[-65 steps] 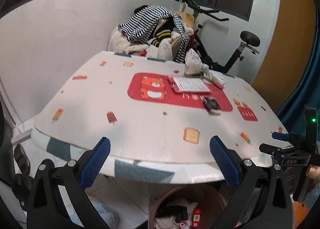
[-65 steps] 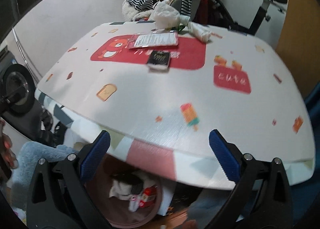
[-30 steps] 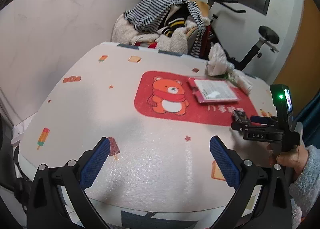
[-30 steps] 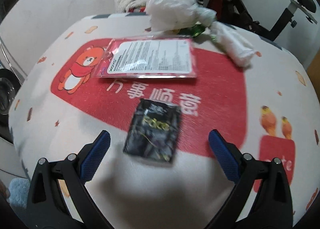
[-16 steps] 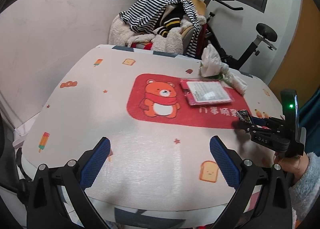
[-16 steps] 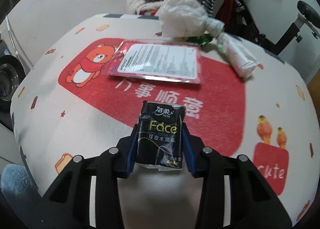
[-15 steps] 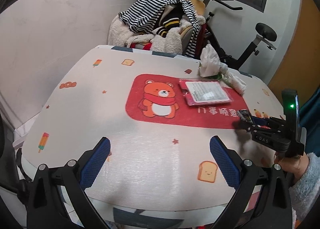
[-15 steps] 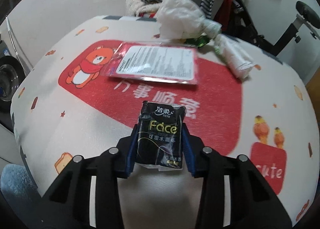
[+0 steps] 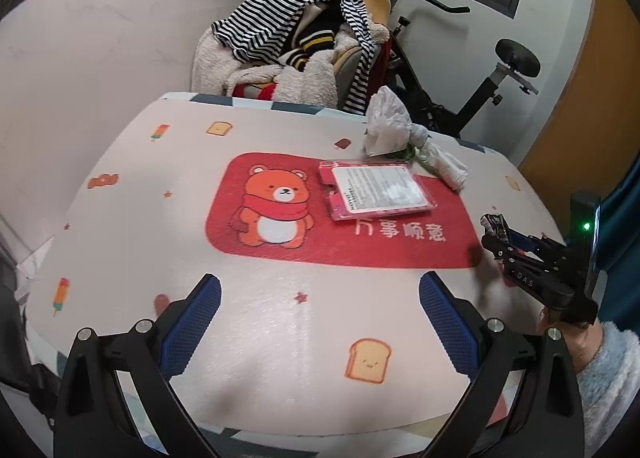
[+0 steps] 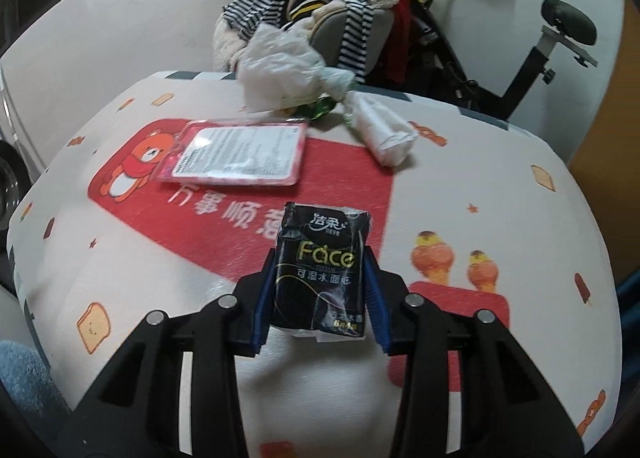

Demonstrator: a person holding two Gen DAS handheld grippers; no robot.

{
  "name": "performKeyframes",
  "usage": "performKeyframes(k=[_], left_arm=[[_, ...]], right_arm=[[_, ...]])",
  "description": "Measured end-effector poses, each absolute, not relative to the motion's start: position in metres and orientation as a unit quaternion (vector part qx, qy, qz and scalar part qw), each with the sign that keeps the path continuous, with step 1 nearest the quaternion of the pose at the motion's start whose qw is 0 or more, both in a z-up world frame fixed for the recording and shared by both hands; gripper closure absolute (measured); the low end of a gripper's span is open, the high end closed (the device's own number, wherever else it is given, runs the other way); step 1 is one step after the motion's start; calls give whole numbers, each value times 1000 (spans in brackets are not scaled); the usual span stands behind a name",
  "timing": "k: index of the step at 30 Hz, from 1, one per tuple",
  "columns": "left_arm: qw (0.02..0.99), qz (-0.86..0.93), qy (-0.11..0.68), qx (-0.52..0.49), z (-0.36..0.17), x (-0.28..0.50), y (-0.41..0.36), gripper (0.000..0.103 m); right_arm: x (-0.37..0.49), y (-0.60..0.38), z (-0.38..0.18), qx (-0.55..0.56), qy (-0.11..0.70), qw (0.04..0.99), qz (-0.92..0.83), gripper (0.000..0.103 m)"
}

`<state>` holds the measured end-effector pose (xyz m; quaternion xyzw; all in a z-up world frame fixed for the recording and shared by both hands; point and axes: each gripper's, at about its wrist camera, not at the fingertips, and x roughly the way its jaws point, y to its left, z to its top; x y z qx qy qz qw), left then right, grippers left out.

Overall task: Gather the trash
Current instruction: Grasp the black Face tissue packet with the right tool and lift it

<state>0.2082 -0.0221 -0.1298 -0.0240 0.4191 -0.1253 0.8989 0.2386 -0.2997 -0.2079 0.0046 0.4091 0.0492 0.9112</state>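
From the left wrist camera, the left gripper (image 9: 319, 320) hangs over the near part of the table (image 9: 120, 217) with its blue pads wide apart and nothing between them. The tablecloth under it shows a red panel with a cartoon bear (image 9: 276, 209). On that panel lies a flat pink packet (image 9: 376, 190) with a white label. Behind it, near the far edge, sit a crumpled white plastic bag (image 9: 386, 127) and a rolled white wrapper (image 9: 446, 167). At the right edge the right gripper (image 9: 496, 227) comes in, held by a hand in a fluffy pale sleeve (image 9: 608, 370), with something dark and crinkled at its tip. Beyond the table stand a chair piled with striped clothes (image 9: 296, 13) and an exercise bike (image 9: 480, 97).

From the right wrist camera, the right gripper (image 10: 320, 298) has its blue pads pressed against both sides of a black tissue pack (image 10: 322, 270), which sits upright between them, clear of the tablecloth. Ahead on the table lie the pink packet (image 10: 240, 157), the white plastic bag (image 10: 280, 69) and the white wrapper (image 10: 384, 125), with a bit of green (image 10: 318, 107) between the last two.
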Motion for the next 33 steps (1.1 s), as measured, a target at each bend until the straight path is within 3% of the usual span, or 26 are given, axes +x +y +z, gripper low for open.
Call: performKeyframes(k=[5,12,25,33], left_arm=[[888,-145,434,-42,-138,223,-27,17],[864,-169,466,-94,-160,246,-27,46],[832,-174,495,-180,-203,309,-34,63],[855,-157,479,-125,-219,356,-55,67]], right_arm=[[241,-309,-208,15,393,919,35,61],[244,-313,-214,24,384,922,28,61],[238,-323,-217,59,373,926,31,61],[237,-320,-218,55,371,926,42,61]])
